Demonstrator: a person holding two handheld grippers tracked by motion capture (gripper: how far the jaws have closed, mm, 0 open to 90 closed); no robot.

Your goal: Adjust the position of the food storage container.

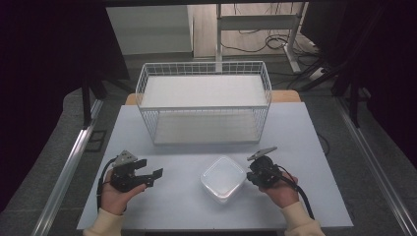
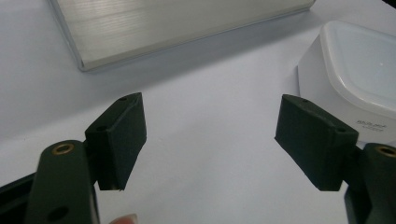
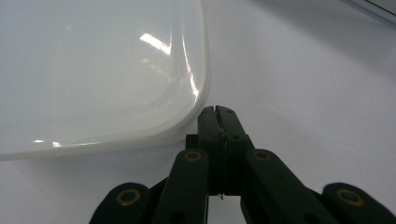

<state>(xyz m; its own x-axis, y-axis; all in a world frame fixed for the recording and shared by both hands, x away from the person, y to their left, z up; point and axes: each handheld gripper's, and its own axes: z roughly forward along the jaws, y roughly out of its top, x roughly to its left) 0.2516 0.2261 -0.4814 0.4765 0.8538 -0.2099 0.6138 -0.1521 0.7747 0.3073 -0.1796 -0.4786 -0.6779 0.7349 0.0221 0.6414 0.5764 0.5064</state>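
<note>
Looking at this from the near edge of the table (image 1: 147, 216) outward: both hands sit low at the front, and the white lidded plastic container (image 1: 223, 179) lies between them, a bit further in. The right gripper (image 1: 252, 173) is clearly the closer one. Its jaws are pressed together with nothing between them, and in the right gripper view the closed tips (image 3: 218, 114) sit right at a rounded corner of the container (image 3: 93, 74), touching or as good as touching, I honestly can't tell which. So from that gripper the box lies ahead and off to its left.

The left gripper (image 1: 150, 175) has its jaws spread wide and empty, pointing across the table toward the container, which shows in the left gripper view (image 2: 355, 70) off beyond its right jaw, near but apart, with bare tabletop between.

The container is roughly square with rounded corners, turned cornerwise to the person, so there's no real long axis to line up with.

Past all that stands the white wire basket (image 1: 204, 101), empty, well apart from both grippers, straight back from the container.
</note>
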